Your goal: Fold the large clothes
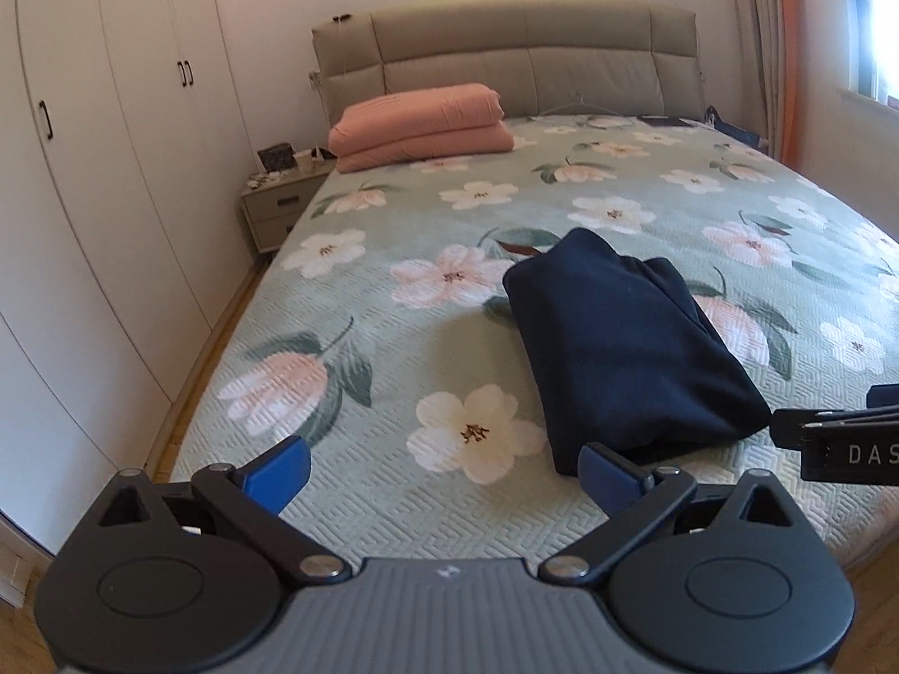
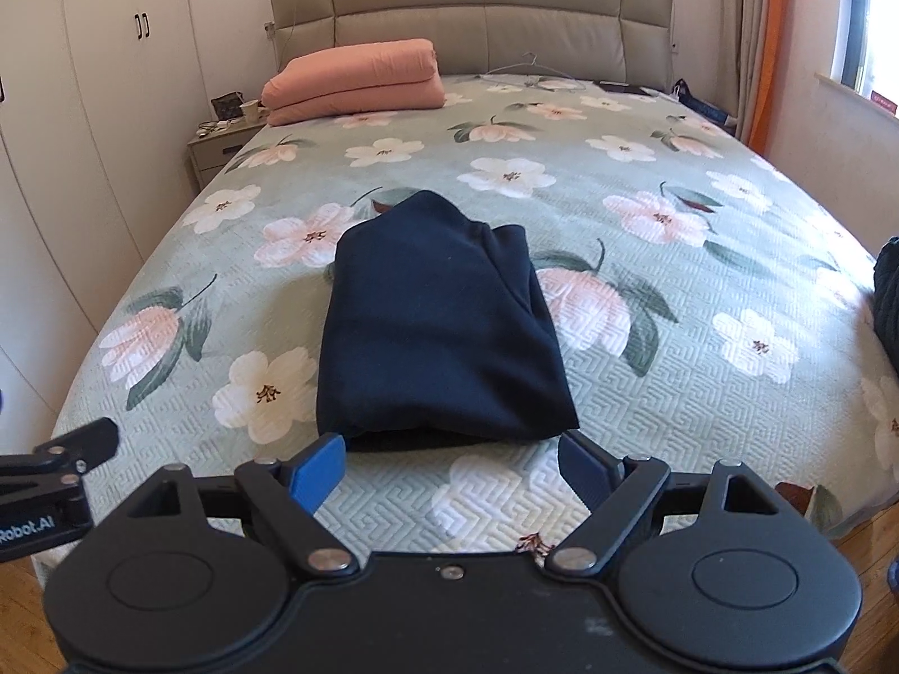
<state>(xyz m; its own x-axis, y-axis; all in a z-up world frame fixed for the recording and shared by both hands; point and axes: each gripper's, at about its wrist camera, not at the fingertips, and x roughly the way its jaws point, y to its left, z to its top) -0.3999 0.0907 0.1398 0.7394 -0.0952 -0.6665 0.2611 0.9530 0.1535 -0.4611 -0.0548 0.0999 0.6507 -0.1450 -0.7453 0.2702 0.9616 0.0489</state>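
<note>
On the bed (image 2: 646, 393), a folded navy garment (image 2: 438, 331) was laid. Just before it, the left claw (image 1: 444, 466) and right claw (image 2: 449, 463) were held released, empty.

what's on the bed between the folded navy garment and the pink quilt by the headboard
Nothing: only bare floral bedspread lies between the folded navy garment and the pink quilt. The right wrist view shows it most clearly.

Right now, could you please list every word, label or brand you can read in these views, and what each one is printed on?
"DAS": white letters, cut off by the frame edge, on the right gripper body, seen from the left wrist.
"Robot.AI": first letter partly cut off, on the left gripper body, seen from the right wrist.
Nothing else is legible.
</note>
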